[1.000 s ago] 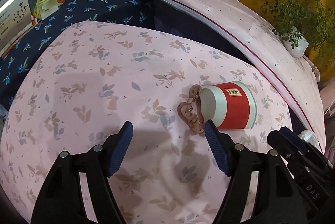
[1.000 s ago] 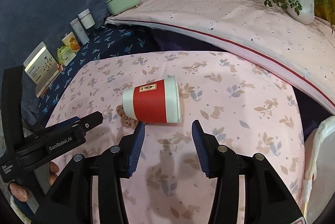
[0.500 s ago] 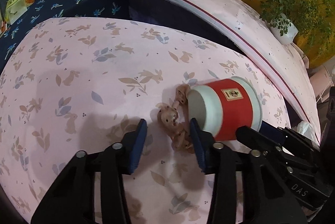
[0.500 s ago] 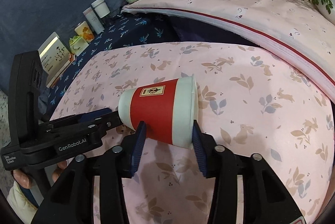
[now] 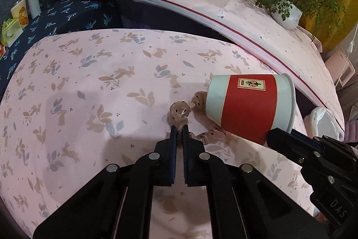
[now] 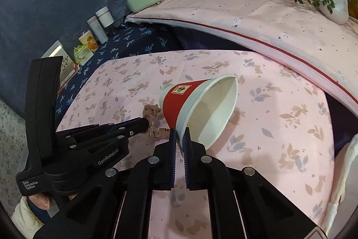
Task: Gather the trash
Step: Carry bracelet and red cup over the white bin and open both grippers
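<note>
The left gripper (image 5: pixel 179 128) pinches a crumpled pink wrapper (image 5: pixel 179 112) lying ahead of its tips. Just right, the right gripper (image 6: pixel 180 134) clamps the rim of the tipped, empty paper cup (image 6: pixel 201 109).

The left gripper (image 5: pixel 179 127) pinches the brown wrapper (image 5: pixel 179 112) between nearly closed fingers; the right gripper (image 6: pixel 179 132) clamps the paper cup (image 6: pixel 201 109) rim.

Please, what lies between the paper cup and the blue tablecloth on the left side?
In the left wrist view, between the paper cup and the blue tablecloth lie the pink wrapper beside the cup, then bare rabbit-print cloth.
</note>
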`<state>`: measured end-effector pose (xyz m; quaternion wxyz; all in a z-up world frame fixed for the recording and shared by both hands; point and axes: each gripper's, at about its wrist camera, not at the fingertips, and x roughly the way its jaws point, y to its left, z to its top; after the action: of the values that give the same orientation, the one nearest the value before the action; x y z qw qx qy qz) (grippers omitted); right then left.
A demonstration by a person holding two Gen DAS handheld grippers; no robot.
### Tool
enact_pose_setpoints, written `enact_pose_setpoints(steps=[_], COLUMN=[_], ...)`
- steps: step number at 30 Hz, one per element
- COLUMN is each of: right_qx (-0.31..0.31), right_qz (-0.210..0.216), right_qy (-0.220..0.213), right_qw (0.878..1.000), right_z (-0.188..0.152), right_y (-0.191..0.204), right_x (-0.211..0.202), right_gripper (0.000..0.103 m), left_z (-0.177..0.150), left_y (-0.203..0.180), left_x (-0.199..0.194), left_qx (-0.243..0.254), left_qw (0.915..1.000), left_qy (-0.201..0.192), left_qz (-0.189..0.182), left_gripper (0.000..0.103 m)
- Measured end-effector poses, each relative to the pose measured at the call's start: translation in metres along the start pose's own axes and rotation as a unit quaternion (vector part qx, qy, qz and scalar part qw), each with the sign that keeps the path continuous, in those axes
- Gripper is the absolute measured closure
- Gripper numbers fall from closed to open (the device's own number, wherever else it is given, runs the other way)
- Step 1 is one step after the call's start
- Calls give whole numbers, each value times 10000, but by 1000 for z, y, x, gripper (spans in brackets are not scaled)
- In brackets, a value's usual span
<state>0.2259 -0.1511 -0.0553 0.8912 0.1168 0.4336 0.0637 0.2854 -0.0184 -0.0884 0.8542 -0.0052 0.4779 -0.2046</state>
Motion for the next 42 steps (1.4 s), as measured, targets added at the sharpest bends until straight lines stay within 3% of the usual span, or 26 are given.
enact_pose_setpoints(steps=[4,16,31,42], right_qx=[-52,220,675,804], right_qz=[-473,-941,-1670,-2046], right_qy=[-120,-414,-557,-512], right_qw=[9988,9945,9821,9742], right_z=[-6,-33,-83,-97], right_y=[-2,-29,-101,-140], right_x=[-26,-99,-170,-188], right_gripper=[99,100,100,100], left_z=[-9,-38,-72,-76], left_y=[-20,-87,-186,-246], left_x=[-19,-69,-99,-87], left_qx=[119,314,604,819], left_qw=[9997,9988,9975,9933], left_qy=[-99,-238,-224,-40], left_qz=[186,288,-293,-809], left_gripper=[100,100,100,100])
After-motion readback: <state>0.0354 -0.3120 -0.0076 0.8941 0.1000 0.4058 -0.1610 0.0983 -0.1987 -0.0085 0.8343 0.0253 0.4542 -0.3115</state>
